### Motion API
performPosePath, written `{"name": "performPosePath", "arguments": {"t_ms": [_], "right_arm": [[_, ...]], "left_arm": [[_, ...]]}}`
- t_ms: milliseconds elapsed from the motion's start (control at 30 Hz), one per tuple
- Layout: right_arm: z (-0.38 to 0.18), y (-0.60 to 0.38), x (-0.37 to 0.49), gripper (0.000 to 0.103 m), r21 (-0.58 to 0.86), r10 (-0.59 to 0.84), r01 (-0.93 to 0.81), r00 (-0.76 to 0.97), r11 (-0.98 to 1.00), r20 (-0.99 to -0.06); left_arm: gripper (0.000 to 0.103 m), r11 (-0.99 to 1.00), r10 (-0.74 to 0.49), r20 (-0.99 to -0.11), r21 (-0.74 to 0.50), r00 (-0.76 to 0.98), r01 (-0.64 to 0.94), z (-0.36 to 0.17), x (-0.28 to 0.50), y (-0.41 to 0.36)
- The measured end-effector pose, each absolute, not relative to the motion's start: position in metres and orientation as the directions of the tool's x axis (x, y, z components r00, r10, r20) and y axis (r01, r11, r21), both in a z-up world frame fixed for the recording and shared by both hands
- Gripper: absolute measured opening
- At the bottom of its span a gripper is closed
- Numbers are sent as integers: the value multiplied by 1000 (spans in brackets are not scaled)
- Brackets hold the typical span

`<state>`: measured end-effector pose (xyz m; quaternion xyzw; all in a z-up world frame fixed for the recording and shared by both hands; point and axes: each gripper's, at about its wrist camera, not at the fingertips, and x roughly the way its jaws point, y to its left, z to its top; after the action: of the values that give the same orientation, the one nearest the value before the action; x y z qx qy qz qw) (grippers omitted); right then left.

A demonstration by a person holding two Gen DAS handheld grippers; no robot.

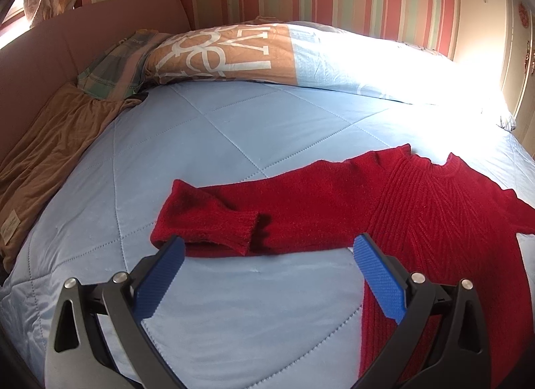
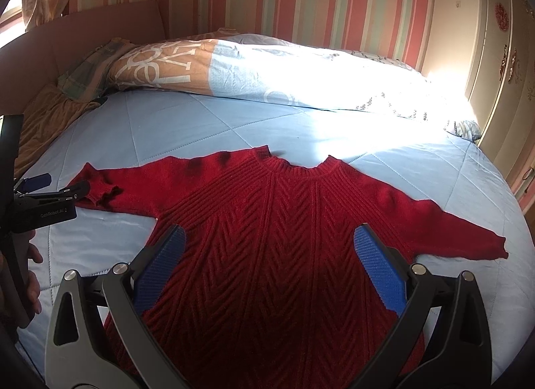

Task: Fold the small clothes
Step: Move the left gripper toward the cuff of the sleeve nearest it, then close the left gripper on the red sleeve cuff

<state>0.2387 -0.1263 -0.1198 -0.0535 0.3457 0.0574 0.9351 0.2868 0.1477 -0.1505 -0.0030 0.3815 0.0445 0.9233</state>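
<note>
**Red sweater spread on the bed, one cuff doubled back**

While the red knit sweater (image 2: 277, 221) lies flat on the light blue quilted bedspread (image 2: 187, 121), neck toward the far wall, both grippers hang above it with nothing between their blue pads. The left gripper (image 1: 267, 248) has its jaws spread wide, just short of the sweater's left sleeve (image 1: 267, 215), whose cuff (image 1: 245, 230) is folded back over the sleeve itself. The right gripper (image 2: 269, 238) is likewise wide apart and empty, poised over the chevron-ribbed chest. In the right wrist view the left gripper (image 2: 46, 188) shows from the side beside that doubled sleeve end, with the person's hand (image 2: 31, 275) on its handle. The right sleeve (image 2: 451, 225) stretches straight out toward the bed's edge. A rolled duvet with large white lettering (image 1: 234, 51) runs along the far side of the bed, a plaid cloth (image 1: 113, 64) and a brown blanket (image 1: 53, 141) by the headboard (image 1: 33, 51).
</note>
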Motion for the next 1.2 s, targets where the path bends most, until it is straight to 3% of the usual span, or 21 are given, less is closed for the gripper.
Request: {"name": "performPosePath", "arguments": {"t_ms": [200,467,600,667,733,900,1200], "right_arm": [[-135,-106,246,100,-53,101,-184,732,981,-673],[-147,-104,260,100,-84,82,-187,732,979,-676],[-154,-108,265,100,-85,72,-179,721,980,-690],[-157,-111,266,100,-76,73,-174,716,982,-694],[-160,-113,268,100,-73,71,-168,713,983,-698],[-163,-118,267,100,-62,66,-154,708,986,-703],[-170,-126,270,100,-12,80,-130,680,991,-729]], "left_arm": [[101,994,105,-756,72,646,-77,-179,307,166],[101,994,104,-752,61,651,-89,-200,323,179],[101,989,147,-755,122,639,-83,-214,332,177],[97,984,169,-756,161,632,-71,-221,336,175],[80,979,187,-762,193,619,-58,-227,340,175],[80,975,181,-783,220,595,-6,-237,346,185],[81,851,340,-707,511,620,117,-250,342,171]]}}
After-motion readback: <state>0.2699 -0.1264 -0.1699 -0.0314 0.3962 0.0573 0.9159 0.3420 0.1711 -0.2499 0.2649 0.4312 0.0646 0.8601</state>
